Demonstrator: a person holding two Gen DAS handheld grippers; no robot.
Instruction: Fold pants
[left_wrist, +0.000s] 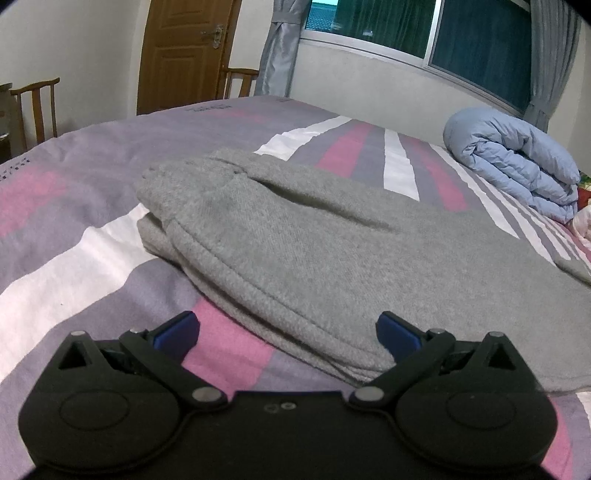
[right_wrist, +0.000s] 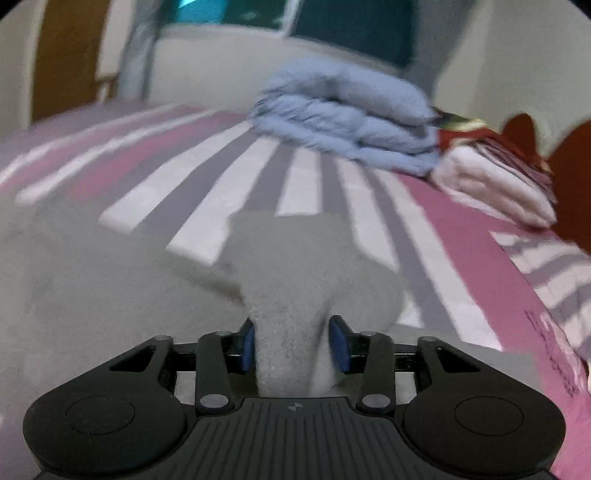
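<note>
Grey sweatpants (left_wrist: 295, 236) lie folded over themselves on a striped bed (left_wrist: 74, 229). My left gripper (left_wrist: 288, 334) is open, low over the bed at the near edge of the pants, with the folded hem between its blue pads and nothing held. In the blurred right wrist view, my right gripper (right_wrist: 295, 343) has a bunched fold of the grey pants (right_wrist: 291, 295) between its blue pads (right_wrist: 247, 349) and lifts it off the bed (right_wrist: 461, 266). The rest of the pants spreads to the left.
A rolled light blue quilt (left_wrist: 513, 162) lies at the far right of the bed, with pink and red bedding (right_wrist: 498, 181) beside it. Wooden chairs (left_wrist: 35, 107), a door (left_wrist: 181, 51) and a curtained window (left_wrist: 443, 40) stand beyond the bed.
</note>
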